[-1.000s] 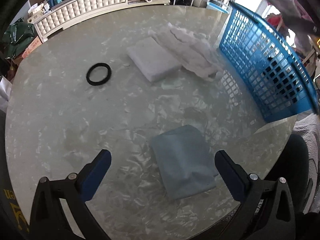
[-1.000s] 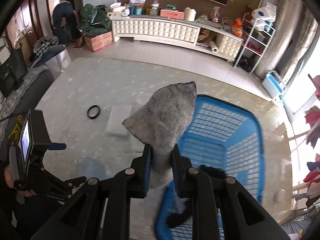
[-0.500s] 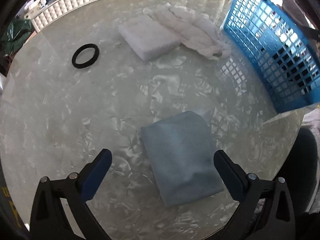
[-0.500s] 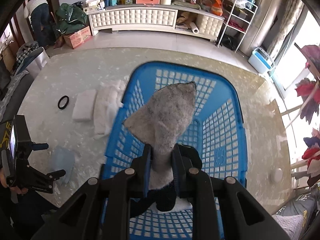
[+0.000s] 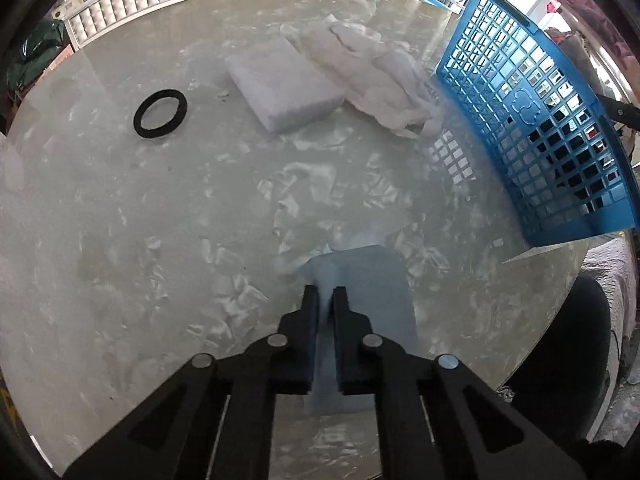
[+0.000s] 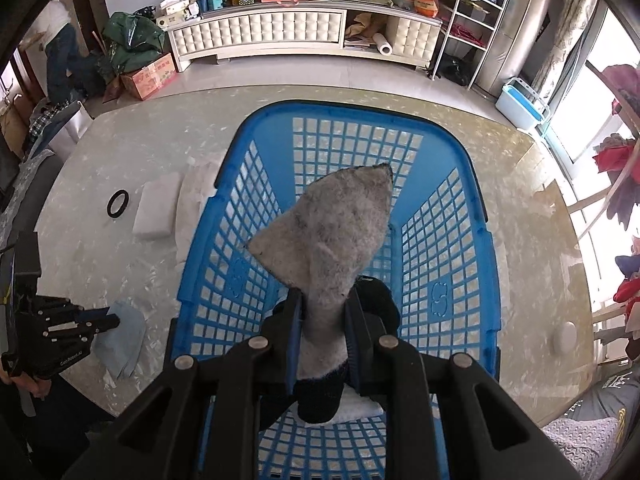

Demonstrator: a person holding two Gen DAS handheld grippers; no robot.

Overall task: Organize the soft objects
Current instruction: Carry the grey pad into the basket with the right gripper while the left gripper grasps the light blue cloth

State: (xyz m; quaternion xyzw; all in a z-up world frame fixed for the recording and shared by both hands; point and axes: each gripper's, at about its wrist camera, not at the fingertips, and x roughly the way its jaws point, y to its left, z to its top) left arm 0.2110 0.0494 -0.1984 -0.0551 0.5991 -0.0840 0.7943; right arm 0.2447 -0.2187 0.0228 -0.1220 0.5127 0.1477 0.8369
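Note:
A folded light-blue cloth (image 5: 372, 280) lies near the table's front edge. My left gripper (image 5: 328, 292) is shut on it, pinching a ridge of the fabric between its pads. From the right wrist view the same cloth (image 6: 124, 332) shows at the lower left with the left gripper (image 6: 108, 320) on it. My right gripper (image 6: 324, 296) is shut on a grey felt cloth (image 6: 332, 232), which sticks up past the fingers above the inside of the blue basket (image 6: 476, 184). A dark piece of fabric (image 6: 380, 300) and a white one (image 6: 356, 408) lie in the basket under the gripper.
On the marble table (image 5: 120, 220) sit a folded white pad (image 5: 284, 80), a crumpled white cloth (image 5: 376, 68) against the basket wall (image 5: 540, 100), and a black ring (image 5: 160, 113). A dark seat stands by the table's right edge.
The left gripper came down onto the blue cloth and its wide-open jaws closed on a fold of it. The right gripper carried the grey cloth from beside the basket to above its inside.

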